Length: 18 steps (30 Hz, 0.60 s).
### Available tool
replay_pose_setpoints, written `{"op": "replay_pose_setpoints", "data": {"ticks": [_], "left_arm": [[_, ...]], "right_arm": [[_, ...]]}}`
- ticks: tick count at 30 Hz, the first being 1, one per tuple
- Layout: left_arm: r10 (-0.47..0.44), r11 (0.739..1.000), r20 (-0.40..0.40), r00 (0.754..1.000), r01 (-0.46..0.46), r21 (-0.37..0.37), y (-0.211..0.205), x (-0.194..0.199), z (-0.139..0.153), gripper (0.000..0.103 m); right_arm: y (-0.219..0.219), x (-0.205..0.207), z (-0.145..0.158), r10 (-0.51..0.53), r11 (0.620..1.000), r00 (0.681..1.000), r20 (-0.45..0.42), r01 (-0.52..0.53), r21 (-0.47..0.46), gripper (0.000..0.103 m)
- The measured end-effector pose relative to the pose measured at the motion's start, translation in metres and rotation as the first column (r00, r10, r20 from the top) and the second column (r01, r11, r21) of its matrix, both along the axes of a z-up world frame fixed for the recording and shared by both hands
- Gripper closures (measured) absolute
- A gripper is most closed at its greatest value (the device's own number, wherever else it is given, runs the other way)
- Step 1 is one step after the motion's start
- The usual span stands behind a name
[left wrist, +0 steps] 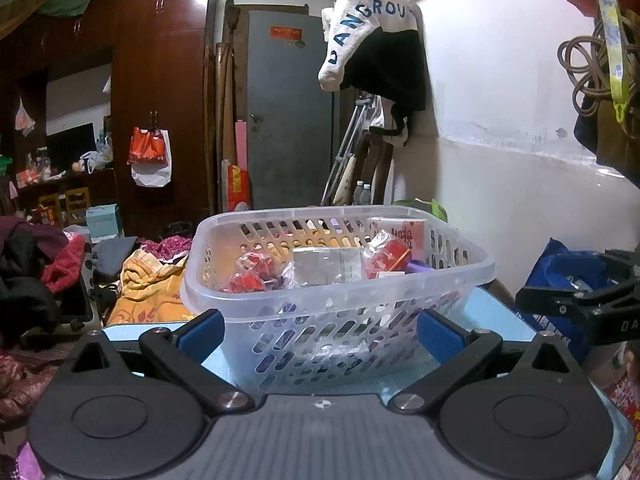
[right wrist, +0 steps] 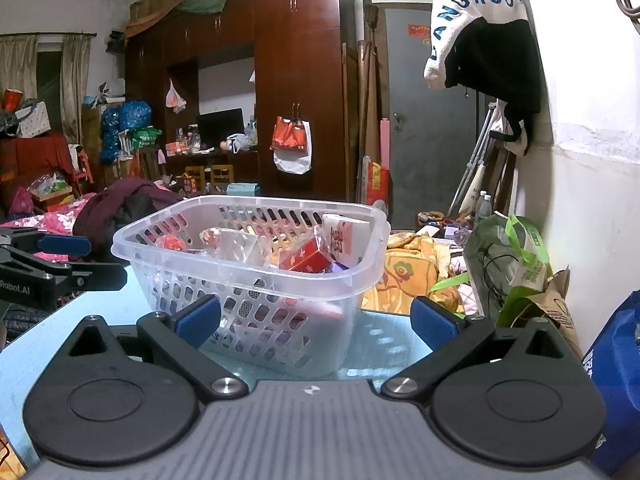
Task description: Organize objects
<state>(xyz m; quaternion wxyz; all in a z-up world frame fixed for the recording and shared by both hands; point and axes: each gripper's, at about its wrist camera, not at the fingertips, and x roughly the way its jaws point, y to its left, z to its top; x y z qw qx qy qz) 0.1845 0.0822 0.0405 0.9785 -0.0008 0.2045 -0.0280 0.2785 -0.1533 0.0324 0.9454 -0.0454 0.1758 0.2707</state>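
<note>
Basket sits on the blue table, already loaded with red packets, so sorting looks nearly done. Left claw and right claw both spread, empty, flanking it near the front, likely ready to shift it.

Translucent glossy plastic basket, crinkly shiny wrappers, polished wood wardrobe

Black linkage arms with silver pivot screws and round black discs are seen on the left gripper and right gripper; blue ribbed pads line the fingers, above a grey ridged body.
</note>
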Motion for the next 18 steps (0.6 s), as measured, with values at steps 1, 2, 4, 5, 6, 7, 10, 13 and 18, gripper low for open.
{"op": "replay_pose_setpoints", "data": {"ticks": [1, 2, 4, 5, 6, 7, 10, 13, 18], "left_arm": [[-0.002, 1.000, 0.001, 1.000, 0.002, 0.004, -0.0007, -0.0005, 0.0000, 0.000], [-0.002, 1.000, 0.002, 1.000, 0.002, 0.006, -0.0017, -0.0004, -0.0004, 0.000], [-0.002, 1.000, 0.004, 1.000, 0.002, 0.006, -0.0029, -0.0008, -0.0003, 0.000], [-0.002, 1.000, 0.004, 1.000, 0.002, 0.003, -0.0028, -0.0007, -0.0001, 0.000], [-0.001, 1.000, 0.003, 1.000, 0.001, 0.001, -0.0023, 0.0000, 0.0000, 0.000], [0.001, 1.000, 0.004, 1.000, -0.001, -0.001, -0.0020, 0.0001, 0.0001, 0.000], [0.007, 1.000, 0.004, 1.000, -0.007, -0.007, -0.0009, 0.0004, -0.0001, 0.000], [0.009, 1.000, 0.005, 1.000, -0.009, -0.013, 0.0007, 0.0010, -0.0005, 0.000], [0.005, 1.000, 0.008, 1.000, -0.005, -0.004, 0.0002, 0.0009, -0.0005, 0.000]], "right_arm": [[-0.0004, 0.0001, 0.0001, 0.001, 1.000, 1.000, 0.000, -0.001, 0.001, 0.000], [-0.0009, 0.0005, 0.0001, 0.001, 1.000, 1.000, 0.000, -0.001, 0.002, 0.000], [-0.0011, 0.0006, 0.0000, 0.002, 1.000, 1.000, -0.001, -0.002, 0.002, 0.000], [-0.0010, 0.0006, 0.0000, 0.002, 1.000, 1.000, -0.001, -0.002, 0.001, 0.000], [-0.0009, 0.0004, -0.0001, 0.003, 1.000, 1.000, -0.001, -0.003, -0.001, 0.000], [-0.0006, 0.0004, -0.0002, 0.004, 1.000, 1.000, -0.002, -0.004, -0.003, 0.000], [-0.0009, 0.0001, -0.0001, 0.007, 1.000, 1.000, -0.001, -0.007, -0.006, 0.000], [-0.0006, -0.0003, -0.0001, 0.007, 1.000, 1.000, 0.000, -0.007, -0.006, 0.000], [-0.0007, -0.0002, -0.0001, 0.007, 1.000, 1.000, -0.001, -0.007, -0.006, 0.000]]}}
